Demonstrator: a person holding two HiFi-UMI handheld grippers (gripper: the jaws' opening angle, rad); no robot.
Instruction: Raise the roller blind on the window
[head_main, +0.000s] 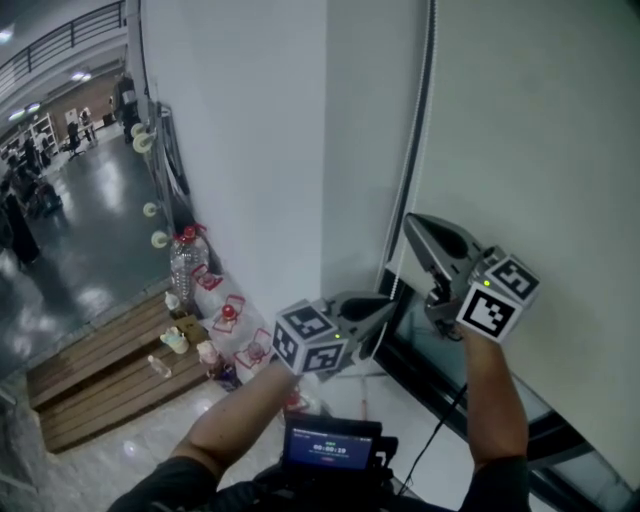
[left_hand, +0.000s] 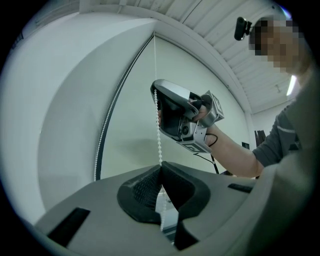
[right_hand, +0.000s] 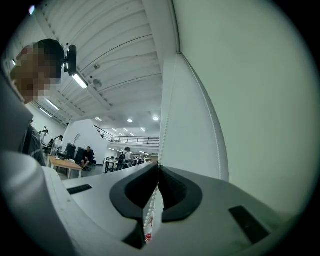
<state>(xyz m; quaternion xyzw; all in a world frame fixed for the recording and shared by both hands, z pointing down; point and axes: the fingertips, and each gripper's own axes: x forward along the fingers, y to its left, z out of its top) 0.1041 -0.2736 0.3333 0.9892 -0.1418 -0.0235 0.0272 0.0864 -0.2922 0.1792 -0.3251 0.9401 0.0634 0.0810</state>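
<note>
Now we pinch the bead chain (left_hand: 159, 142) in both jaws, left gripper (left_hand: 161, 172) low, right gripper (right_hand: 158, 172) higher, at the roller blind's (head_main: 530, 130) left edge. A crooked tug might slip or jam the beads.

A white wall (head_main: 240, 120) rises above glossy floor (head_main: 90, 235) and, seemingly, wooden pallets (head_main: 100, 375).

Blind (head_main: 540, 120) top – cut off, pic edge.
</note>
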